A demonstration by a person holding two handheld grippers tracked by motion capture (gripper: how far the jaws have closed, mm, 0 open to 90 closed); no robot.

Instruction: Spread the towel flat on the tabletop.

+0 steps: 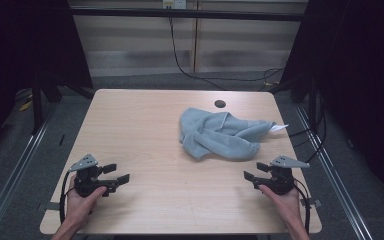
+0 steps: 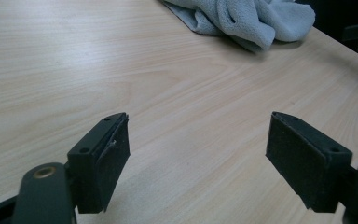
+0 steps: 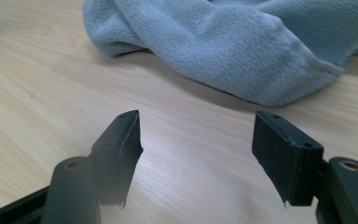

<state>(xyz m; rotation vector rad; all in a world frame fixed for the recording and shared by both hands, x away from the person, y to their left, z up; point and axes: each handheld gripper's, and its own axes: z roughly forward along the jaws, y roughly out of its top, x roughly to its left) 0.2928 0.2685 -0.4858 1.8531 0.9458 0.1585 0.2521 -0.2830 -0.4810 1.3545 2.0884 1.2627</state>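
grey fleece towel (image 1: 222,134) lies crumpled toward the table's (image 1: 145,135) far right corner. we hold the left gripper (image 1: 116,173) near the front left corner and the right gripper (image 1: 256,171) near the front right, both spread wide, gripping nothing.

The towel (image 1: 220,134) is plain pale blue-grey; the bench (image 1: 145,125) is light wood-grain; each gripper (image 1: 116,174) is black.

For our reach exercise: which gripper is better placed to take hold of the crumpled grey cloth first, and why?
Probably the right gripper: the grey cloth lies on the table's right half, close ahead of its open, empty jaws. The left gripper, also open, has bare table to cross.
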